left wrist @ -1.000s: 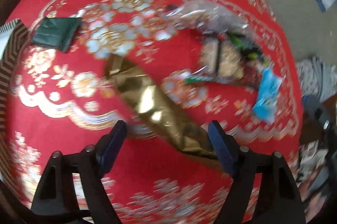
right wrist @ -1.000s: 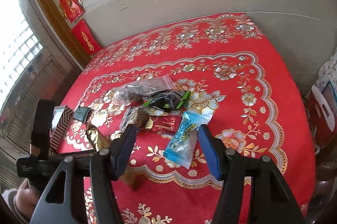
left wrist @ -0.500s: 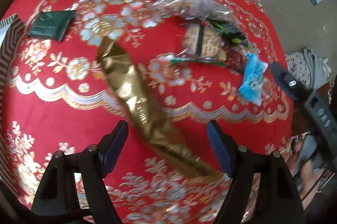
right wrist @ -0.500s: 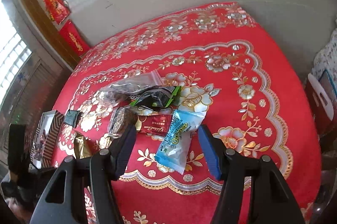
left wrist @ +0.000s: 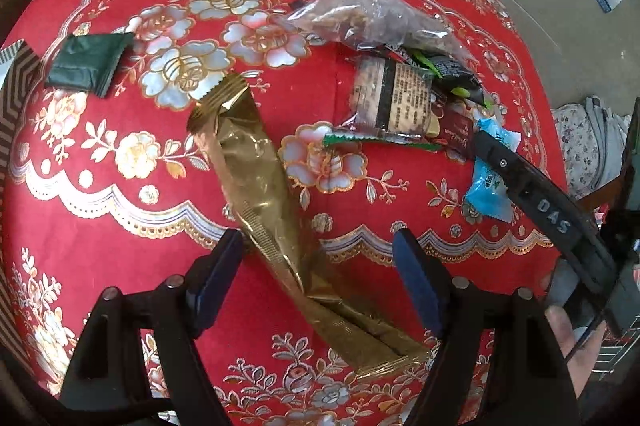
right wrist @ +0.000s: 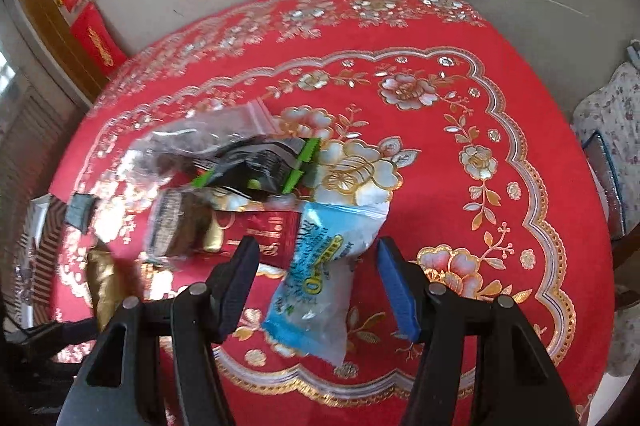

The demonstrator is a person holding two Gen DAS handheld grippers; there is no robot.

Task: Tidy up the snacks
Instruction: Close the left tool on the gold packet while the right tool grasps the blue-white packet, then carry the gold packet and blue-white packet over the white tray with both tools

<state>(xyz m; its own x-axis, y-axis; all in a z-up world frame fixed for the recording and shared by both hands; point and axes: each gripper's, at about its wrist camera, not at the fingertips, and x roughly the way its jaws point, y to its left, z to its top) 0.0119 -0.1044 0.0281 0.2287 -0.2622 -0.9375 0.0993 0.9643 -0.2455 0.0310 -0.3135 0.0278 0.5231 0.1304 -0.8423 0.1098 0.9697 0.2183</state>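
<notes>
A long gold packet [left wrist: 256, 177] lies slanted on the red flowered tablecloth [left wrist: 120, 226]. My left gripper [left wrist: 316, 242] hangs open over its lower half, one finger on each side. A light blue packet [right wrist: 320, 278] lies near the cloth's front border, and my right gripper [right wrist: 316, 250] straddles it with jaws closing, the pads clear of it. In the left wrist view one of the right gripper's fingers [left wrist: 520, 181] crosses the blue packet [left wrist: 486, 193]. Behind it sit a red packet [right wrist: 268, 230], a black and green packet [right wrist: 256, 165], a clear-wrapped brown bar [left wrist: 392, 101] and a clear bag of brown snacks [left wrist: 360, 17].
A dark green packet [left wrist: 86, 61] lies alone at the left. A striped box [left wrist: 12, 85] stands at the table's left edge. A hand [left wrist: 576, 342] shows at the lower right. A flowered cushion on a chair [right wrist: 612, 113] is beyond the right edge.
My right gripper has dropped closer to the blue packet, tilted further down, and its jaws have narrowed. It has also come into the left wrist view. The left gripper has stayed over the gold packet.
</notes>
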